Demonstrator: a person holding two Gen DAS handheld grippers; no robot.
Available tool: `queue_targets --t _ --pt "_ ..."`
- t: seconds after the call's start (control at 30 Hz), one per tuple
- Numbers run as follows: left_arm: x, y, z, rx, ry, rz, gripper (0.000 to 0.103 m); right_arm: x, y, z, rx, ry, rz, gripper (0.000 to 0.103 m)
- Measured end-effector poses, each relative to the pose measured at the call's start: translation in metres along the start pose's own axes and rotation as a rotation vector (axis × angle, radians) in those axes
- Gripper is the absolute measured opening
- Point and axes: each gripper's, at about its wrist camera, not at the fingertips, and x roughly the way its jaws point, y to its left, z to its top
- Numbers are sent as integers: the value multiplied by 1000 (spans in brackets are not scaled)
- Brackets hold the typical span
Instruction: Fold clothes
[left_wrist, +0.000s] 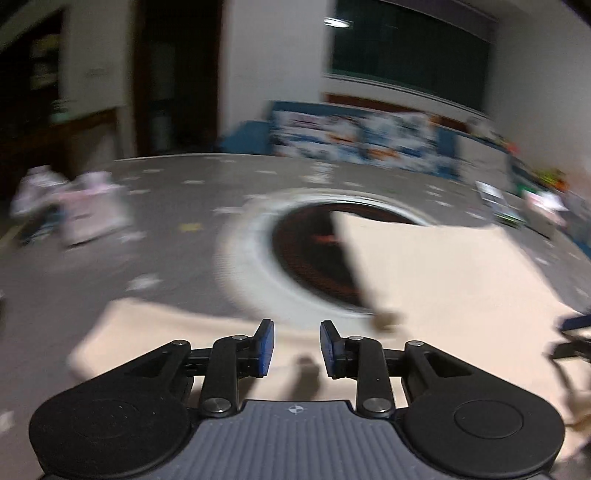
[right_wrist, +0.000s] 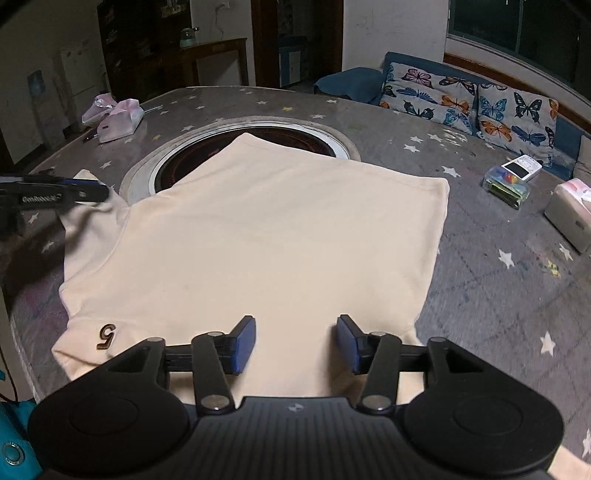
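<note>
Cream shirt (right_wrist: 258, 229) flat under parted right gripper (right_wrist: 296, 341) fingers (right_wrist: 243, 343).

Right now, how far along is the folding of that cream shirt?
Partly done. The shirt lies flat on the table with its right side already folded in, leaving a straight edge. Nothing is in hand: the right claw and the left claw are both open above the cloth. The left sleeve sticks out unfolded, and the final folds remain.

Two low, close wrist views look across a cream shirt (right_wrist: 266, 236), sharing the table's round inset (left_wrist: 314, 258).
</note>
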Motion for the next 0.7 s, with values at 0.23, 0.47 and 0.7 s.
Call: queue_targets --t 0.23,0.47,0.7 --pt "-7 65 -7 -163 -30 313 50 -16 39 14 -119 -39 95 52" --pt "7 89 -13 -197 15 313 43 -11 108 30 -327 -46 276 51" --pt "-2 83 -15 -171 -40 255 6 12 148 31 -422 -12 335 38"
